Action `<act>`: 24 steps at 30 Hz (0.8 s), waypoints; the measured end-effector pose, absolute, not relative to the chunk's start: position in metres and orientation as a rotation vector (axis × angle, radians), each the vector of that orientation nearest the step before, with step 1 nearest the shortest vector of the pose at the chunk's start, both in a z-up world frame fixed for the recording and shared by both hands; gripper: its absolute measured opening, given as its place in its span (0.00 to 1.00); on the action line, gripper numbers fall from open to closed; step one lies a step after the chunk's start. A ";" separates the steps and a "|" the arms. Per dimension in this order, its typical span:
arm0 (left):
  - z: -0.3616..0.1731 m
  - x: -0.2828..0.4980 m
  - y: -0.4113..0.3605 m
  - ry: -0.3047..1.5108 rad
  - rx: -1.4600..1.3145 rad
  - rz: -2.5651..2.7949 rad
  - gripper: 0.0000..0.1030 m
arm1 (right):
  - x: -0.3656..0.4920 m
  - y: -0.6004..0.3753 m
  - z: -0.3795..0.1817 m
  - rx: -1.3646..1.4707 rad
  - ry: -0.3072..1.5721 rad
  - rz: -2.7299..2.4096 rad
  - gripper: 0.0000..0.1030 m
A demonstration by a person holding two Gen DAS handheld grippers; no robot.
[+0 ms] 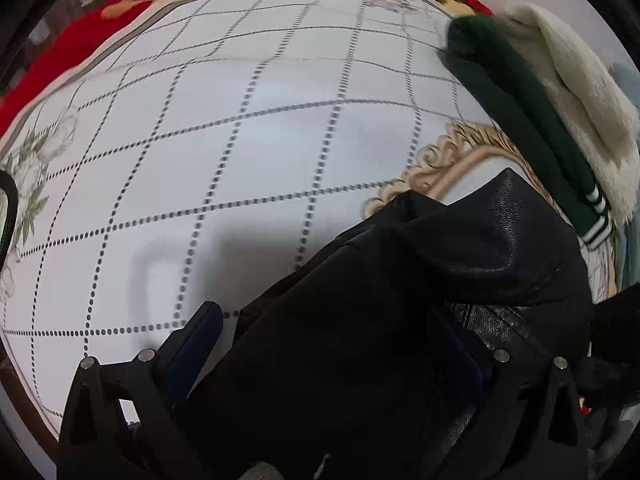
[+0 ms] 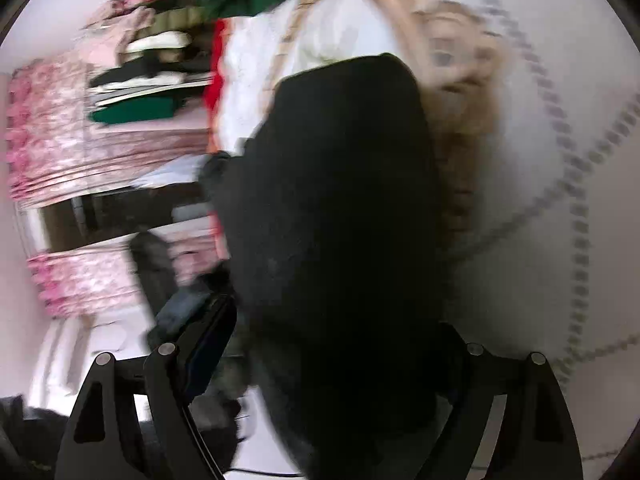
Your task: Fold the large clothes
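The left gripper (image 1: 336, 332) has its fingers spread wide around a black leather jacket (image 1: 472, 248) on the checked bedspread (image 1: 240, 120). The right gripper (image 2: 340, 336) also stands wide, jacket between its fingers; whether either grips it, I cannot tell.

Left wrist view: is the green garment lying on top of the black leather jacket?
No. The green garment lies apart along the right edge under a cream fleece, while the black leather jacket sits nearer the camera.
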State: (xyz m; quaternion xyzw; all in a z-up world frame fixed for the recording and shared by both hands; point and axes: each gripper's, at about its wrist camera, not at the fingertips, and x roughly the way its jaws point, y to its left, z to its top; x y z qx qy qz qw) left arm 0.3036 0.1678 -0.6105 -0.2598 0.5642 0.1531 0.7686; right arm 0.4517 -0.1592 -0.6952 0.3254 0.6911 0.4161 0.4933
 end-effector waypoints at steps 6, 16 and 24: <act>-0.615 0.298 0.175 1.205 -0.586 0.309 1.00 | 0.456 -0.153 -0.692 0.973 1.673 1.209 0.85; -0.565 0.242 0.195 1.123 -0.728 0.389 1.00 | 0.438 -0.160 -0.693 0.851 1.716 0.969 0.53; -0.562 0.132 0.193 1.110 -0.952 0.507 1.00 | 0.427 -0.180 -0.711 0.895 1.741 0.874 0.74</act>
